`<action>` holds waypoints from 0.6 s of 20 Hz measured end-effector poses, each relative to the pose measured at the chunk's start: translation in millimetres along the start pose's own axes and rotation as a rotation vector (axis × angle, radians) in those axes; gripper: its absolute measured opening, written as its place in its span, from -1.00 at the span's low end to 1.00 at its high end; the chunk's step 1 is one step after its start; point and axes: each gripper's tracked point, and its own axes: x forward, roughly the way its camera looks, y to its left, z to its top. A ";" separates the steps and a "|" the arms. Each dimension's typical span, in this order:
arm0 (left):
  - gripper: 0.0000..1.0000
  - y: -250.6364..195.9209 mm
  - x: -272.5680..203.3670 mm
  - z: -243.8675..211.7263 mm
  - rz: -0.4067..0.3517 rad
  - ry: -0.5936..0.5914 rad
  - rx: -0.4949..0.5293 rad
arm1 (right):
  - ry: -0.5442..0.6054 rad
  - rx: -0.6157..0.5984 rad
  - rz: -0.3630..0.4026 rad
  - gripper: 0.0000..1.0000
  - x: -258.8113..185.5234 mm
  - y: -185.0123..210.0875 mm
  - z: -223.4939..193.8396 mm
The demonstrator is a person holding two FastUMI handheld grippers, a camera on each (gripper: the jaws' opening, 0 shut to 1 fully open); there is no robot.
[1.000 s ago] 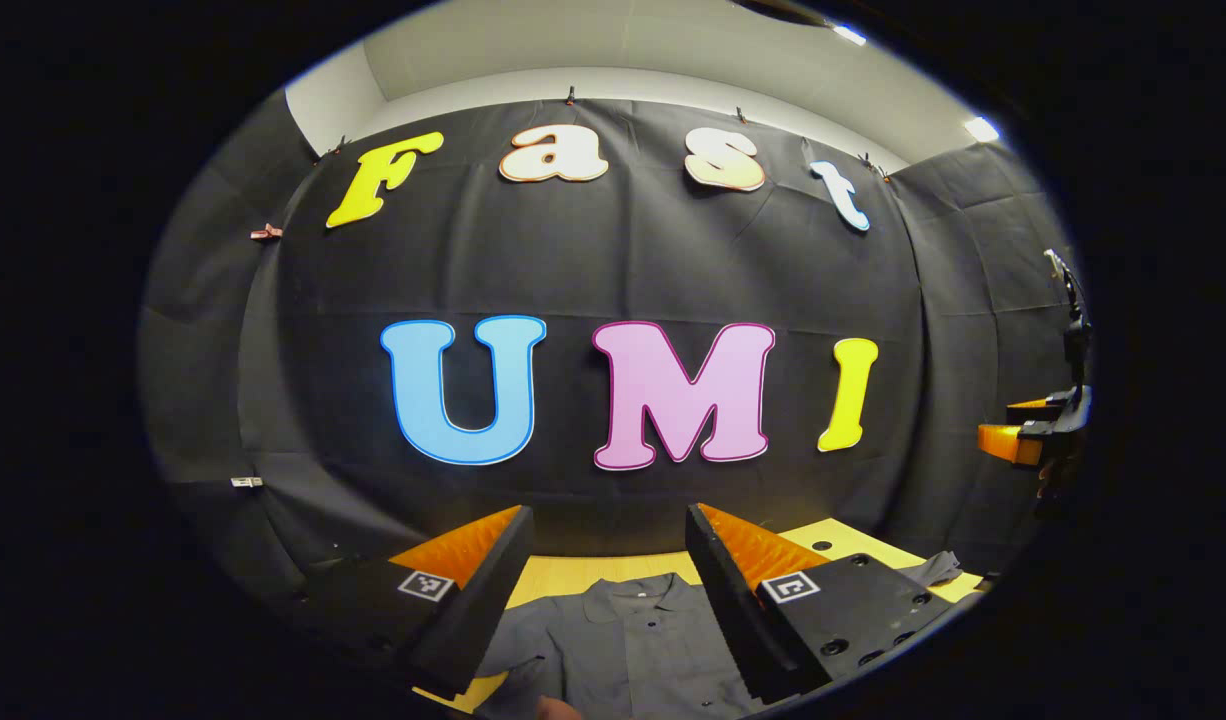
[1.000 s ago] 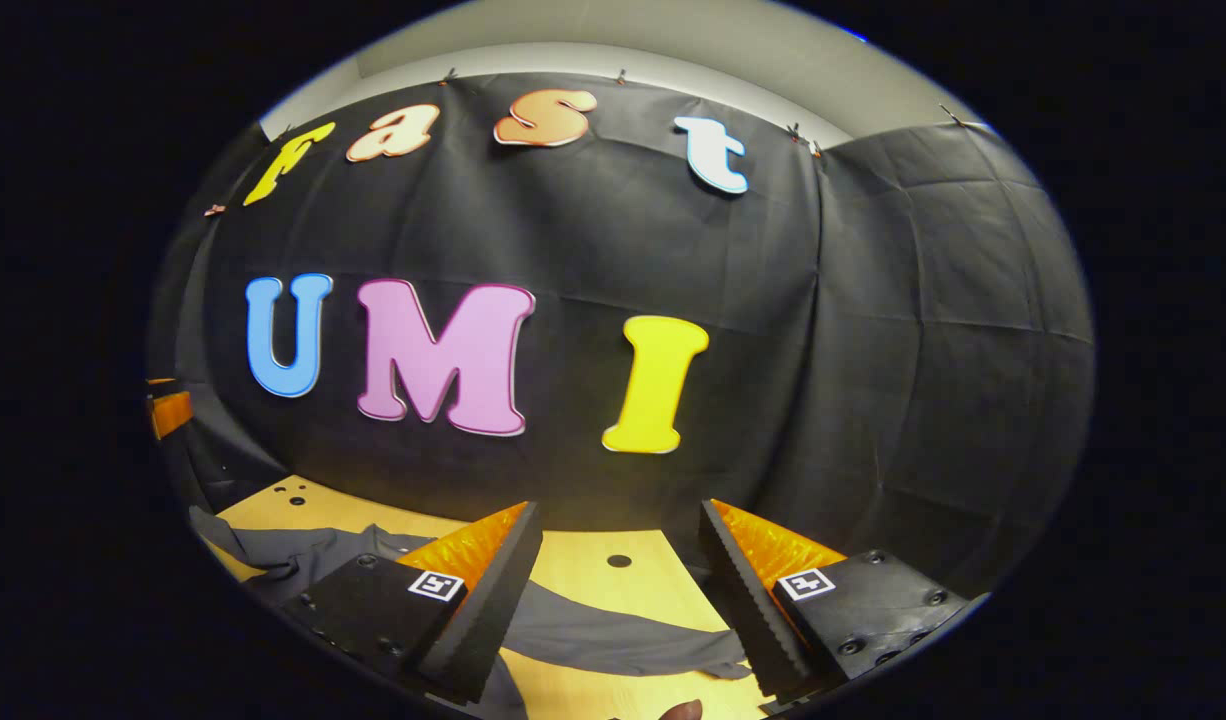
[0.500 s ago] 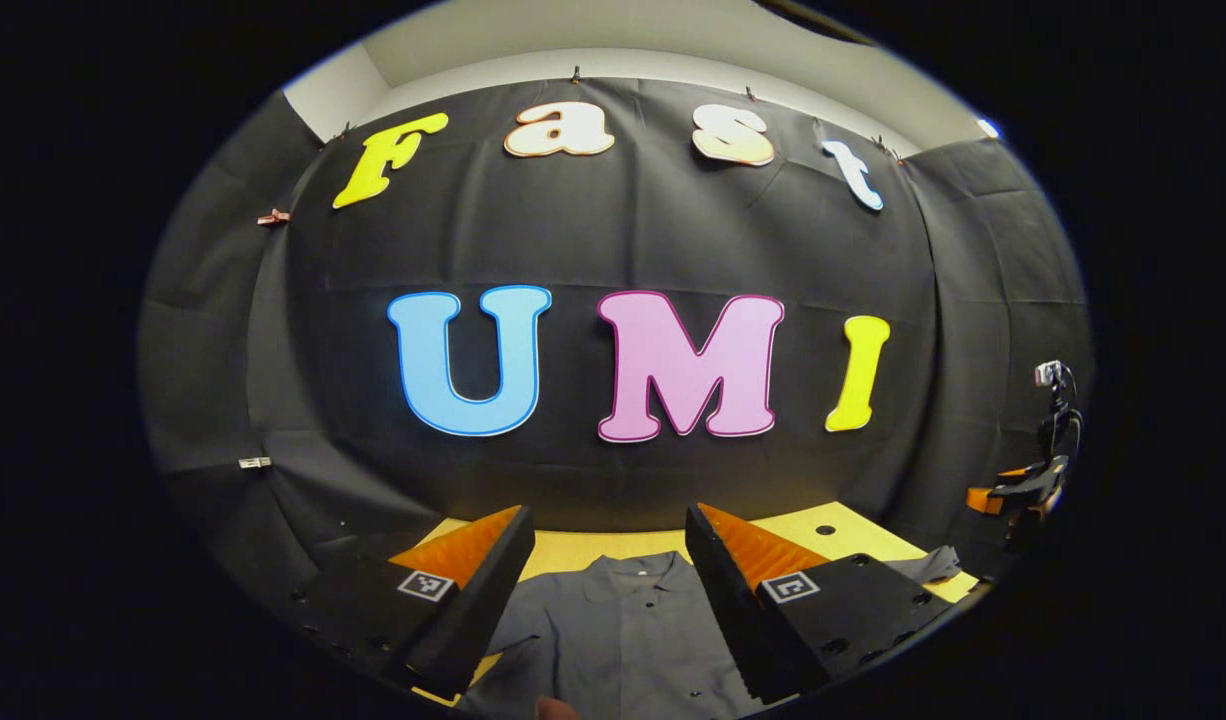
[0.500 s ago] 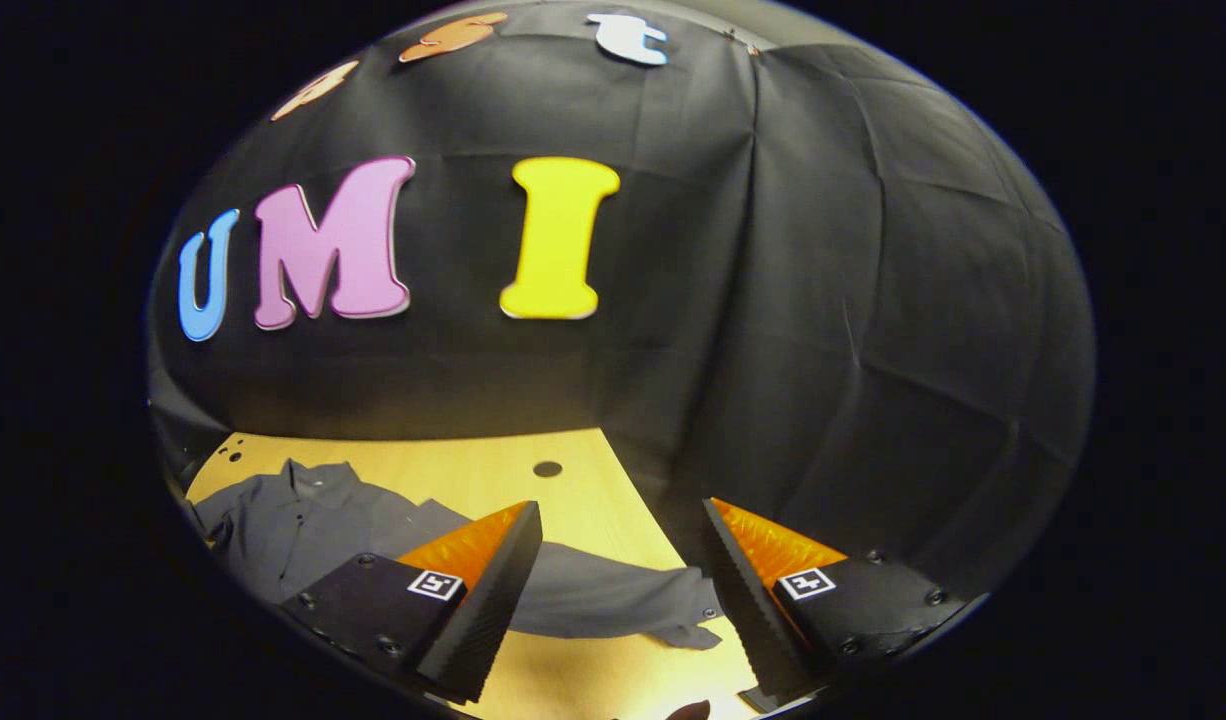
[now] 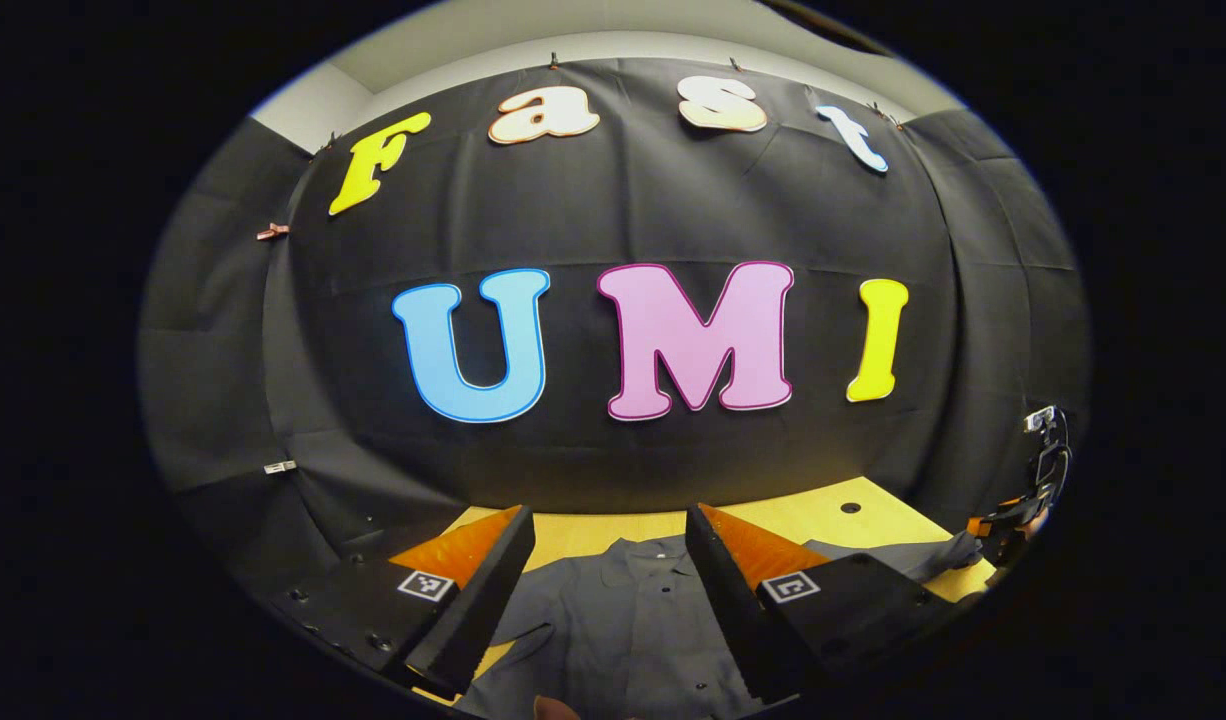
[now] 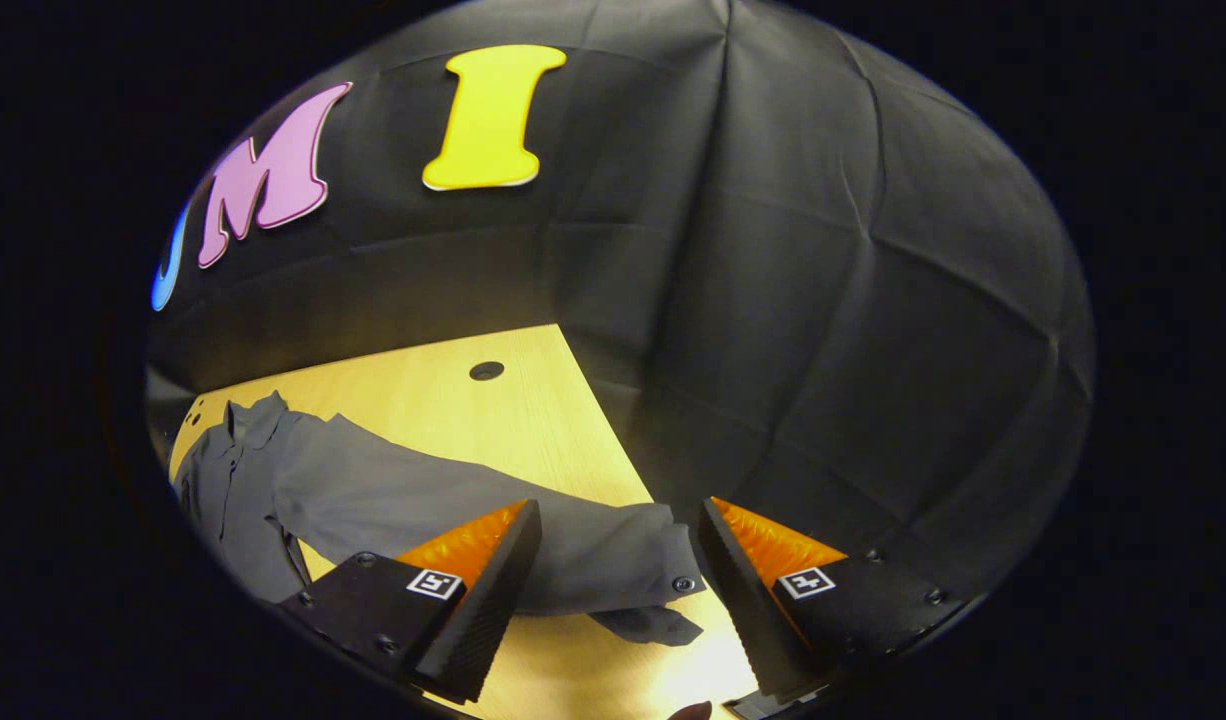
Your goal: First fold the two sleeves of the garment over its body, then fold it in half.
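- Grey cloth, a button-front shirt (image 5: 623, 620), lies flat on my pale wooden table (image 5: 803, 505); in the left gripper view its collar and placket sit straight ahead, framed between my left fingers.
- My left gripper (image 5: 608, 590) is spread wide, fingers well apart, holding nothing and hovering above the shirt's chest without touching it.
- My right gripper (image 6: 618, 590) is also spread wide and empty; in the right gripper view its fingers stand on either side of the end of the shirt's sleeve (image 6: 493, 505), above the cloth as far as I can tell.
- That sleeve stretches out sideways from the shirt's body across the table, unfolded, its cuff (image 6: 663, 585) closed with a small dark button, and a flap of cloth curls out just under it.
- On each finger the inner face is a ribbed wedge that tapers toward the tip, with a sawtooth edge, set in a matte housing that carries screw heads and a small square printed marker.
- In the left gripper view my other gripper (image 5: 1013, 515) shows far off at the right edge, close to the sleeve's end (image 5: 958, 552).
- The tabletop has a light, smooth grain with a round dark hole (image 6: 486, 371) in it beyond the sleeve.
- Black creased cloth forms the booth wall (image 6: 823, 300) behind the table.
- A fingertip (image 6: 691, 711) of my hand peeks in at the bottom edge of the right gripper view.
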 end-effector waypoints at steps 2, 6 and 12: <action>0.90 -6.5 1.1 -3.5 0.017 0.017 -0.007 | 0.040 0.012 0.008 0.96 21.8 1.5 -14.2; 0.91 -13.5 2.3 -2.4 0.047 0.022 0.025 | 0.109 0.011 -0.008 0.96 49.8 -7.0 -42.4; 0.95 -13.1 4.7 -3.3 0.087 0.038 0.042 | 0.180 0.012 -0.006 0.98 66.6 -15.8 -73.5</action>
